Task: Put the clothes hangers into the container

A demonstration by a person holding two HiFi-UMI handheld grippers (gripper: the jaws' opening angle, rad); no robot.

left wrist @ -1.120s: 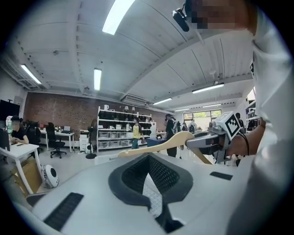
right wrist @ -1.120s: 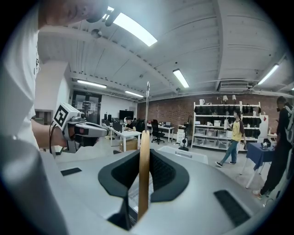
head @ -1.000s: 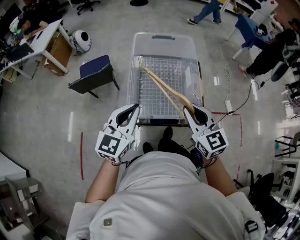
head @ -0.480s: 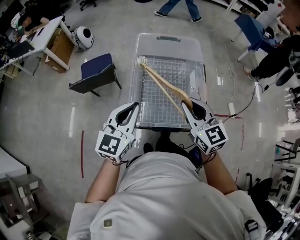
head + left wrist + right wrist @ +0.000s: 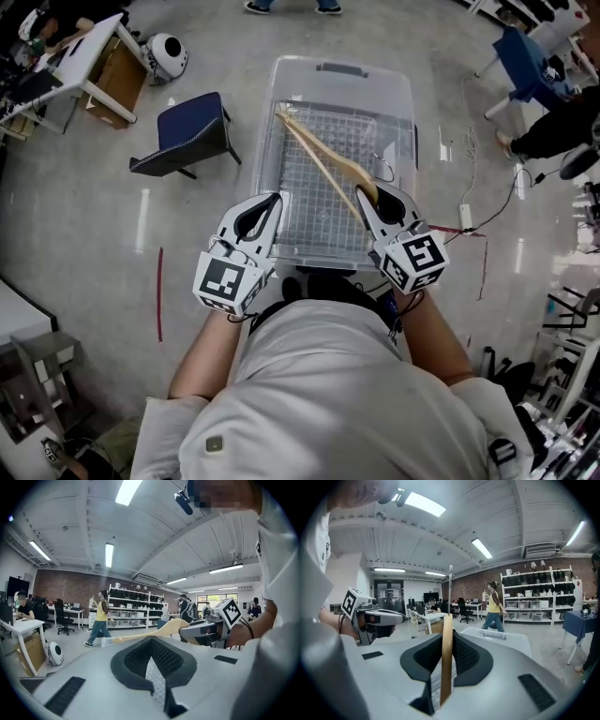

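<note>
I'm pinching the hanger end in the right claw so it pokes ahead over the bin; left claw pressed together, empty.

The clothes hanger is showing pale tan wood, with a thin silvery hook. The container is showing clear, faintly frosted plastic, and a fine white grid pattern is running across its bottom. The left gripper and the right gripper are wearing light grey shells with black lining, and each one's cube is carrying a black-and-white square marker. The person's shirt is showing off-white. A navy chair is standing on the grey floor, where a red tape line is running.
</note>
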